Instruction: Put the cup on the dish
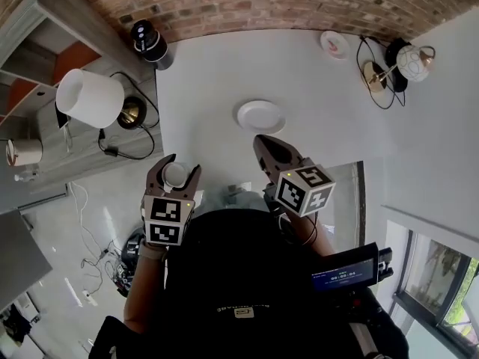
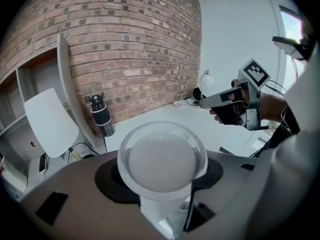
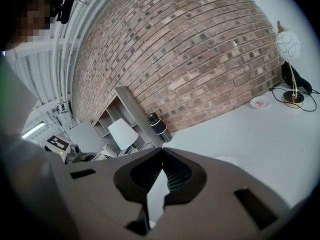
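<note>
A white cup (image 1: 176, 175) sits upright between the jaws of my left gripper (image 1: 175, 164), which is shut on its sides and holds it in the air off the table's near left edge. In the left gripper view the cup (image 2: 162, 159) fills the middle, its open mouth facing the camera. The round white dish (image 1: 260, 116) lies on the white table (image 1: 217, 73), ahead and to the right of the cup. My right gripper (image 1: 265, 145) hovers just short of the dish, its jaws shut with nothing between them. In the right gripper view its tips (image 3: 161, 151) meet.
A black bottle (image 1: 150, 42) stands at the table's back left corner. A white lampshade (image 1: 90, 97) and cables sit on the grey shelf to the left. At the back right lie a small saucer (image 1: 334, 43) and a gold lamp with a white globe (image 1: 413, 60).
</note>
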`<state>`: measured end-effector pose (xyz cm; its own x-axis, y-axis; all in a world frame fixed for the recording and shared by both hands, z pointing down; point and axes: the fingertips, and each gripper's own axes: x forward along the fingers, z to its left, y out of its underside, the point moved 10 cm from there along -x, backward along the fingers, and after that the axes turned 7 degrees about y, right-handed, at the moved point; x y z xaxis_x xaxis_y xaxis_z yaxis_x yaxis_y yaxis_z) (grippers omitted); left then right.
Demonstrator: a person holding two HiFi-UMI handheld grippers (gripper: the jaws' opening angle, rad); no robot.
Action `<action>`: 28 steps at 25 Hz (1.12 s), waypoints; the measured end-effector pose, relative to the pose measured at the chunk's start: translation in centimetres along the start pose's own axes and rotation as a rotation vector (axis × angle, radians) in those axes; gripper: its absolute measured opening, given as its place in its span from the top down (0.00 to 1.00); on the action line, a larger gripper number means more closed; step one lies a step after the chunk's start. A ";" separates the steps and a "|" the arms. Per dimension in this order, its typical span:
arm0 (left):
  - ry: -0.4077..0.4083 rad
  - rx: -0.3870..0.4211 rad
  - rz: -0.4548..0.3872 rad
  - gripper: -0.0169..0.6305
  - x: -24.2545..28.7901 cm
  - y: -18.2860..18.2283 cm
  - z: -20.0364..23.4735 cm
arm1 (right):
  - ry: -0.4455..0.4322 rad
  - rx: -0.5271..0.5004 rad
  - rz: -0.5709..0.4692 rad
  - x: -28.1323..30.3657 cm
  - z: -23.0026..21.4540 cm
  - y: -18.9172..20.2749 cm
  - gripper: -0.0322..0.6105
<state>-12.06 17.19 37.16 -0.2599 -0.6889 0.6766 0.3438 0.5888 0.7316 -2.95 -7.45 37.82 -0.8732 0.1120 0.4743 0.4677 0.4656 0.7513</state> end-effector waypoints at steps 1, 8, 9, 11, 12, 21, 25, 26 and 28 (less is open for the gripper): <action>0.013 0.010 0.000 0.58 0.5 -0.4 0.3 | 0.013 0.002 -0.005 0.0 -0.2 -0.2 0.95; 0.104 0.073 0.001 0.58 4.2 -2.8 1.4 | 0.102 0.034 -0.046 -0.9 -1.6 -1.2 0.95; 0.116 0.082 0.002 0.58 4.7 -3.2 1.4 | 0.113 0.038 -0.052 -1.0 -1.8 -1.3 0.95; 0.141 0.101 0.003 0.58 5.7 -3.8 1.4 | 0.135 0.046 -0.063 -1.3 -2.2 -1.5 0.95; 0.154 0.111 0.005 0.58 6.2 -4.1 1.4 | 0.146 0.050 -0.068 -1.5 -2.3 -1.5 0.95; 0.259 0.191 0.040 0.58 10.5 -5.2 1.2 | 0.251 0.102 -0.111 -3.5 -3.1 -1.0 0.95; 0.298 0.241 0.054 0.58 12.3 -5.6 0.8 | 0.306 0.119 -0.131 -4.7 -3.4 -0.6 0.95; 0.307 0.252 0.055 0.58 12.7 -5.7 0.6 | 0.316 0.123 -0.136 -5.0 -3.5 -0.5 0.95; 0.330 0.268 0.057 0.58 13.5 -6.0 0.3 | 0.339 0.134 -0.143 -5.6 -3.6 -0.1 0.95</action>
<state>-17.88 4.49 41.98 0.0705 -0.7247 0.6855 0.0915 0.6890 0.7190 2.39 -11.29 36.68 -0.8230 -0.2482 0.5109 0.3035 0.5682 0.7649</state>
